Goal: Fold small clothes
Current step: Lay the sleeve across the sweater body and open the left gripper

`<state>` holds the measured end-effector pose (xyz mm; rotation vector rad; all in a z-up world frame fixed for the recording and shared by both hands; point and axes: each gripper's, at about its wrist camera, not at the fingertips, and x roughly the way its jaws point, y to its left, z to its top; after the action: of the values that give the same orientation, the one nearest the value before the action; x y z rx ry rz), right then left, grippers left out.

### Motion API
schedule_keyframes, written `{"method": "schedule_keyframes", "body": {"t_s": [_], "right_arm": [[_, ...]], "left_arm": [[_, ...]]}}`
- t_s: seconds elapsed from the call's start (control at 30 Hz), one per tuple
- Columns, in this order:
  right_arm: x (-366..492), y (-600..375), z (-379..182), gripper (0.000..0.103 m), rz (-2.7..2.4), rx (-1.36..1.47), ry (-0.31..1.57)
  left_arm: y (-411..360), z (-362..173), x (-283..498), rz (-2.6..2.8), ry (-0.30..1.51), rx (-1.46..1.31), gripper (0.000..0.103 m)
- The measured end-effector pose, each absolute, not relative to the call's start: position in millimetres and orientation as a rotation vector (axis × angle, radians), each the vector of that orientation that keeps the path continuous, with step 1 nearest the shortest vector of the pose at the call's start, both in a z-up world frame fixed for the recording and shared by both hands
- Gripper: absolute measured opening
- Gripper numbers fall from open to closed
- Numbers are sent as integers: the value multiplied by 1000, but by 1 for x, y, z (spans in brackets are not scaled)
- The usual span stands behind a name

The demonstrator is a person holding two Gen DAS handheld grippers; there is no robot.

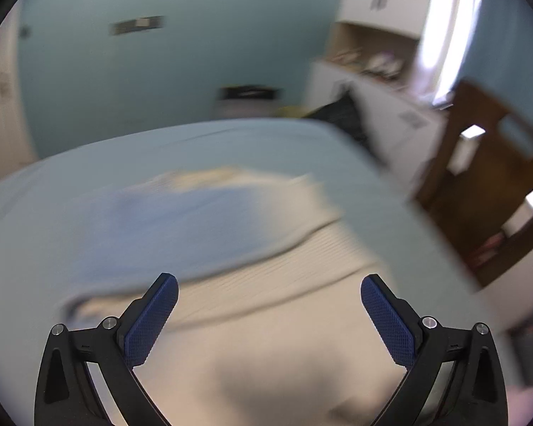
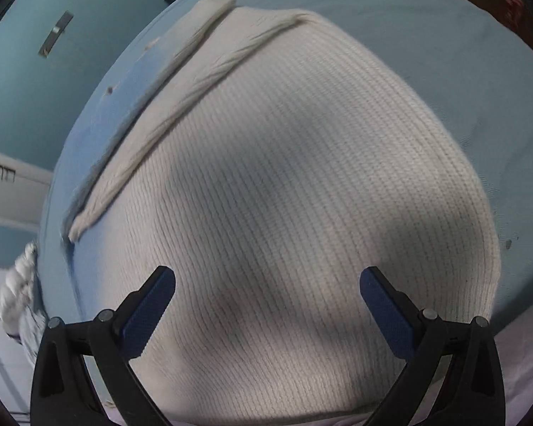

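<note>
A cream ribbed knit garment (image 2: 284, 184) lies spread on a light blue sheet (image 2: 444, 53). A blue cloth (image 2: 99, 135) lies under its left edge. My right gripper (image 2: 266, 284) is open and empty, close above the knit. In the blurred left wrist view the same cream knit (image 1: 266, 337) lies below my left gripper (image 1: 268, 291), which is open and empty. The blue cloth (image 1: 181, 223) lies beyond it, partly covered by a cream fold.
A wooden chair (image 1: 479, 191) stands to the right of the bed. White cupboards (image 1: 373, 81) and a dark bundle (image 1: 337, 113) are behind it. A white crumpled cloth (image 2: 17, 284) hangs at the bed's left edge.
</note>
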<state>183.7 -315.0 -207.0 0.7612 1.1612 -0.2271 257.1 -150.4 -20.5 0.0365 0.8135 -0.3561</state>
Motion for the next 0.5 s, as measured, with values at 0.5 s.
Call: {"method": "schedule_keyframes", "body": {"t_s": [0.5], "right_arm": [[292,-354,-152,90,96,872,1037]], "left_arm": [[30,-106,219,-2,961,-126,103]]}}
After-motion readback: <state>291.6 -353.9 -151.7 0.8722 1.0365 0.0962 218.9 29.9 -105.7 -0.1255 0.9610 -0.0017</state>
